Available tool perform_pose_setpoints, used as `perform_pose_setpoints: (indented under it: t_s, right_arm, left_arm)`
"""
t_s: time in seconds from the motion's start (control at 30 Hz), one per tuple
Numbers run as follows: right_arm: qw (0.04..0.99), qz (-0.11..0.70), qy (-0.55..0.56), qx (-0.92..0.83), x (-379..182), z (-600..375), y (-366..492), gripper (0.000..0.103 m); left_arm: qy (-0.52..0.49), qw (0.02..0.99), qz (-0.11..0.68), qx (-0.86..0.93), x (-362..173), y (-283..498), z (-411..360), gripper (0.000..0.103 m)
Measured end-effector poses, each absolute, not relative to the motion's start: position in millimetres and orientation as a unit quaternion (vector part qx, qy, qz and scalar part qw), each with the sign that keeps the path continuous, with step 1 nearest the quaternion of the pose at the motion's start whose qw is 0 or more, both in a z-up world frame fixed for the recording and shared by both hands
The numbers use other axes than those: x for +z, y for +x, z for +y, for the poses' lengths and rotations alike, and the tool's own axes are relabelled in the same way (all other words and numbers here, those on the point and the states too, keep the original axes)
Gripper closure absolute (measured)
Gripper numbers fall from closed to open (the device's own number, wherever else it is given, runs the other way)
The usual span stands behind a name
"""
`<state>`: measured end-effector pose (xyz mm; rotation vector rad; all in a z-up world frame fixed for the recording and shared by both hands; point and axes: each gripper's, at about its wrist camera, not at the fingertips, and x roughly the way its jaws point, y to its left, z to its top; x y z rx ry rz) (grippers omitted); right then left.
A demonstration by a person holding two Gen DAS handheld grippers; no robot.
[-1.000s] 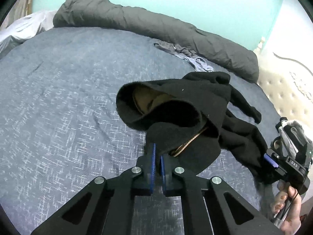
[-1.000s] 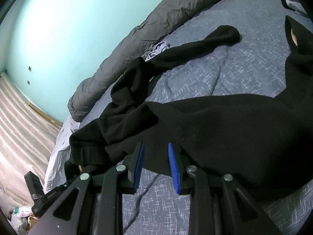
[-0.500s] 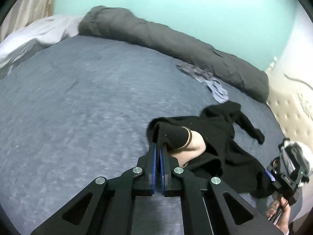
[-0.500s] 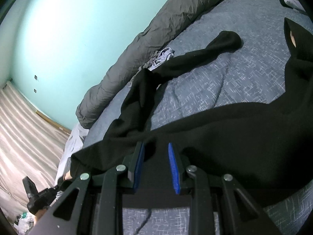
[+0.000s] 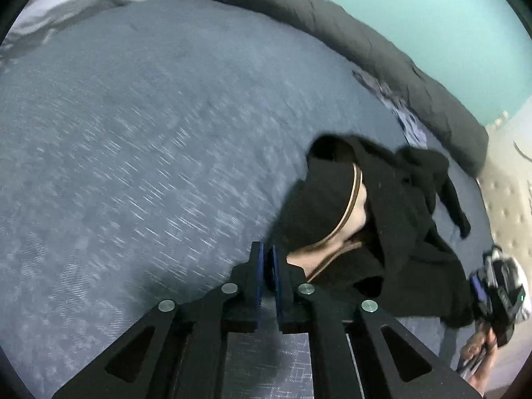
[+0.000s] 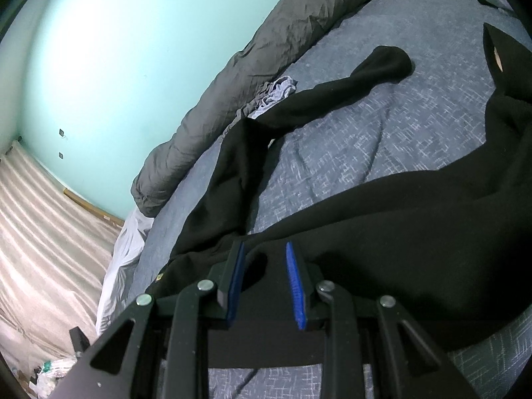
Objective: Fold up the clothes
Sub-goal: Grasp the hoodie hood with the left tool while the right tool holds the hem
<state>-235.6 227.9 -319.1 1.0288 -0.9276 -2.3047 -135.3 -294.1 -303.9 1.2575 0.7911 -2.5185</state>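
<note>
Black hoodie (image 5: 392, 219) lies rumpled on bed (image 5: 133, 133), right side; soft, limp, light; grip hem or shoulder seams. Left gripper (image 5: 266, 259) jaws opening, nothing between. Right gripper (image 6: 264, 266) jaws part-spread w/ hoodie fabric between; grip unclear

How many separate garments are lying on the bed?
2: a black hoodie spread near the tools, and a small grey-lavender garment against the rolled grey duvet. Others may lie hidden.

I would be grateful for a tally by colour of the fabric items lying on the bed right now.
Black: 1, the hooded garment
Dark grey: 1, the rolled duvet
Pale blue-grey: 1, the small crumpled garment
White: 1, the sheet at the bed's edge
Total: 4
</note>
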Motion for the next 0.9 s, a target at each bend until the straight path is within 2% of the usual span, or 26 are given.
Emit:
perform_pose_setpoints:
  t_s: [0.07,0.1,0.13,0.2,0.37,0.6,0.77,0.8,0.83,0.9]
  right_arm:
    - [0.224,-0.337,0.374,-0.835,-320,228,-236,0.078]
    - [0.224,-0.337,0.374,-0.834,-320,228,-236,0.077]
    - [0.224,-0.337,0.374,-0.834,-320,228,-236,0.077]
    - [0.223,-0.337,0.376,-0.834,-321,229,-236,0.075]
    - [0.217,-0.337,0.378,-0.835,-324,232,-238,0.074]
    - [0.209,-0.335,0.386,-0.834,-332,236,-243,0.074]
    - [0.203,-0.335,0.392,-0.832,-339,239,-246,0.073]
    - [0.202,-0.335,0.393,-0.832,-339,239,-246,0.073]
    - [0.202,-0.335,0.393,-0.832,-340,239,-246,0.073]
    - [0.201,-0.334,0.394,-0.832,-340,238,-245,0.073]
  left_arm:
    - [0.415,0.113,0.266,-0.863,-292,-136,-296,0.086]
    - [0.41,0.11,0.262,-0.867,-285,-139,-296,0.079]
    - [0.408,0.108,0.256,-0.87,-281,-143,-293,0.068]
    - [0.411,0.088,0.247,-0.873,-275,-160,-287,0.059]
    - [0.424,0.046,0.248,-0.87,-281,-219,-274,0.059]
    - [0.431,0.024,0.317,-0.844,-304,-271,-285,0.059]
    - [0.435,0.005,0.354,-0.828,-314,-295,-292,0.062]
    - [0.437,0.003,0.351,-0.828,-314,-299,-290,0.07]
    - [0.437,0.002,0.345,-0.831,-312,-302,-289,0.085]
    - [0.437,0.0,0.332,-0.836,-309,-307,-287,0.094]
